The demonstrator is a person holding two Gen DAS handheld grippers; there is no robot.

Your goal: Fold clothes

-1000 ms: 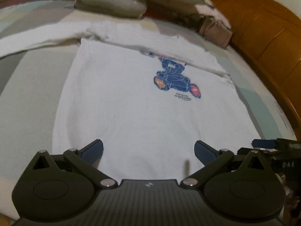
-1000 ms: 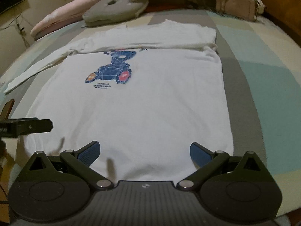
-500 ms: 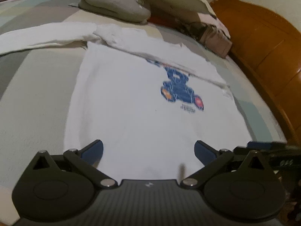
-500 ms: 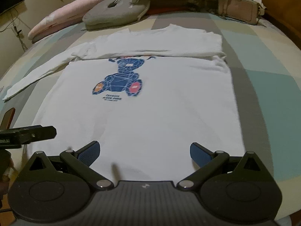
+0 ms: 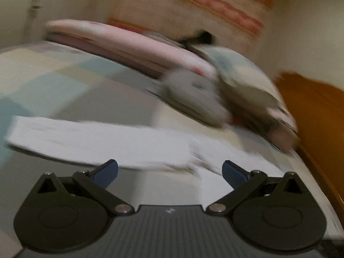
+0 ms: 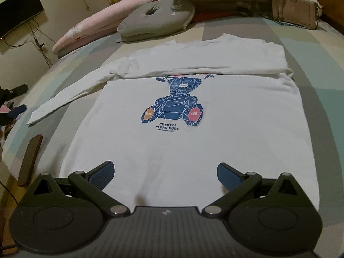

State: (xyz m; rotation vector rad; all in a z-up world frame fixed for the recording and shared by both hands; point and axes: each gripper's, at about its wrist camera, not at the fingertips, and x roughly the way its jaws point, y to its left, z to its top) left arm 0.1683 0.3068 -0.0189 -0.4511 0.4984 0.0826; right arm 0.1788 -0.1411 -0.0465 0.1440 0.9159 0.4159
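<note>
Left gripper point(image 5: 169, 171) now swung toward the white shirt's point(image 6: 193, 129) outstretched sleeve point(image 5: 96, 142), both grippers wide, empty.

The light is dim and warm; the left wrist view is strongly motion-blurred, the right one sharp, both curved at edges.

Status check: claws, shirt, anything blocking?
Left claw open, empty, over the outstretched sleeve. Right claw open, empty, at the shirt hem. Other sleeve already folded across. Nothing blocking.

A checked bed point(image 6: 322, 68) carries a white shirt point(image 6: 215, 142), grey cushion point(image 6: 157, 19), pink pillow point(image 6: 92, 25) and handbag point(image 6: 294, 8).
</note>
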